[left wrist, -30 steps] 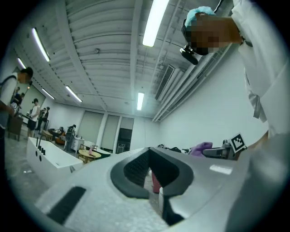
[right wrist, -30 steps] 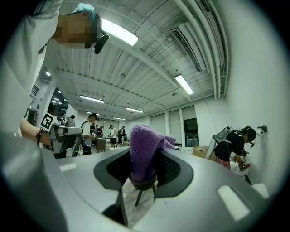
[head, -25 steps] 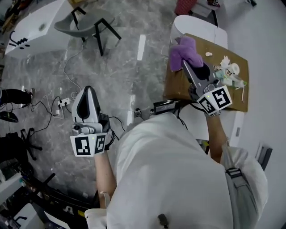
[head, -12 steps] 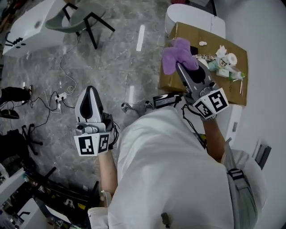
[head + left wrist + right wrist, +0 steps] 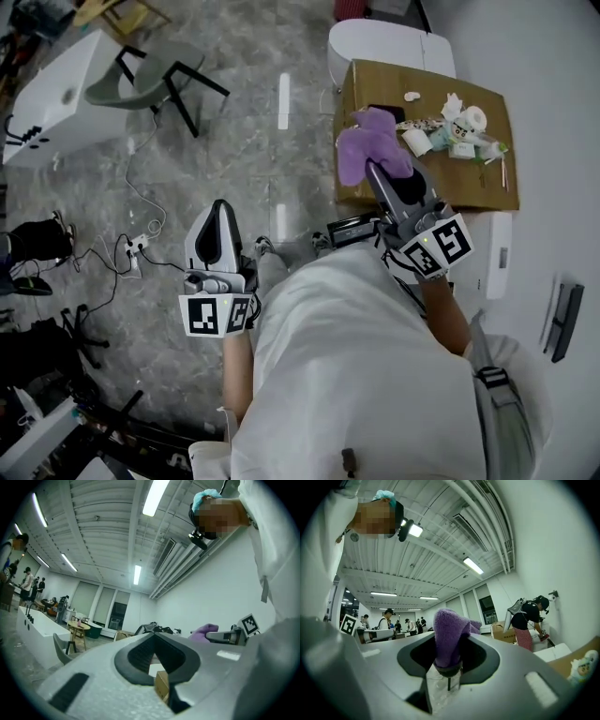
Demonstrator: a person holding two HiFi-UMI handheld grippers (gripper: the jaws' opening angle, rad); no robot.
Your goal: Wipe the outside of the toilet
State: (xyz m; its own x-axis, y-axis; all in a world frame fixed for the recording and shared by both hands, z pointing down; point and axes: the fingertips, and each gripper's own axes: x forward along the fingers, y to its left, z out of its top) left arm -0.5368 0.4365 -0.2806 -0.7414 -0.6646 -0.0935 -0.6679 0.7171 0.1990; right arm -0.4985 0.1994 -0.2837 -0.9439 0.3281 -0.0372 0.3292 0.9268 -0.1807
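The white toilet (image 5: 382, 42) stands at the top of the head view, mostly covered by a brown cardboard sheet (image 5: 427, 178). My right gripper (image 5: 377, 171) hovers over the sheet's near left part, shut on a purple cloth (image 5: 368, 143) that bunches beyond its tips. In the right gripper view the cloth (image 5: 450, 632) stands up between the jaws of the right gripper (image 5: 449, 667). My left gripper (image 5: 221, 211) hangs over the grey floor, well left of the toilet, jaws together and nothing held. In the left gripper view the left gripper (image 5: 155, 637) points up across the room.
Tissue, a small toy figure and other bits (image 5: 457, 127) litter the cardboard's far right. A grey chair (image 5: 141, 80) and a white table (image 5: 52, 98) stand at the upper left. Cables and a power strip (image 5: 136, 248) lie on the floor. A person with a backpack (image 5: 527, 620) works nearby.
The right gripper with the cloth has drawn back from the cardboard's far left corner toward its near left edge. The left gripper has drifted right, closer to the body.
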